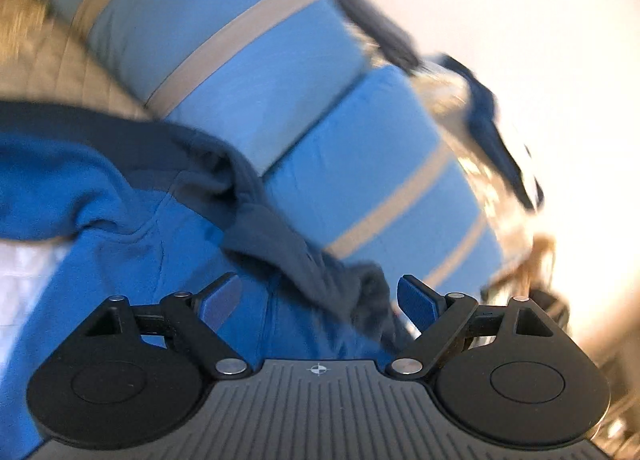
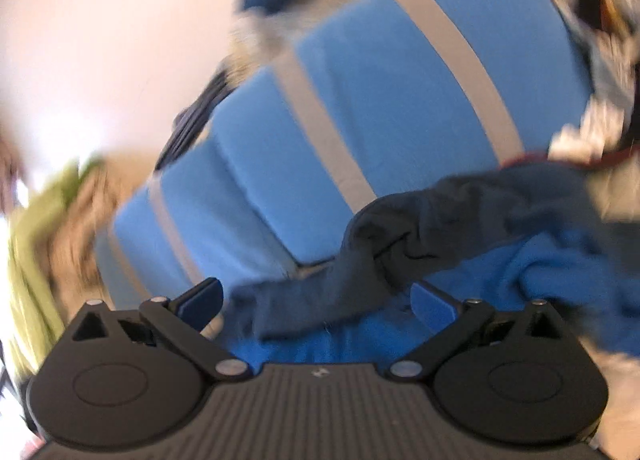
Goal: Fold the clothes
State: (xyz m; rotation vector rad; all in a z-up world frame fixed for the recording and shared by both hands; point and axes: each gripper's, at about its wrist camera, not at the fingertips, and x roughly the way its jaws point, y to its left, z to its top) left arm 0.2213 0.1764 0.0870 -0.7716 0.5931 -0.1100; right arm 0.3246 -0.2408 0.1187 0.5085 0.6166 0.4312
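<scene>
Fingers (image 1: 416, 302) apart over rumpled blue hoodie (image 1: 120, 220)

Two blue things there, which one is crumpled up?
The bright blue garment with dark grey trim, lying bunched just ahead of the tool. The lighter blue cushions behind it are smooth, with beige stripes.

- Garment (image 1: 120, 228): bright royal blue, with a dark navy-grey band (image 1: 280, 244) along its bunched edge.
- Cushions (image 1: 248, 72) behind the garment: light sky blue, crossed by pale beige-grey stripes (image 1: 236, 36).
- Gripper pads (image 1: 416, 300): deep blue, on black arms.
- Cloth (image 2: 28, 244), far left of the cushions: yellow-green, blurred.
- Quilted surface (image 1: 52, 72) beside the cushions: tan.
</scene>
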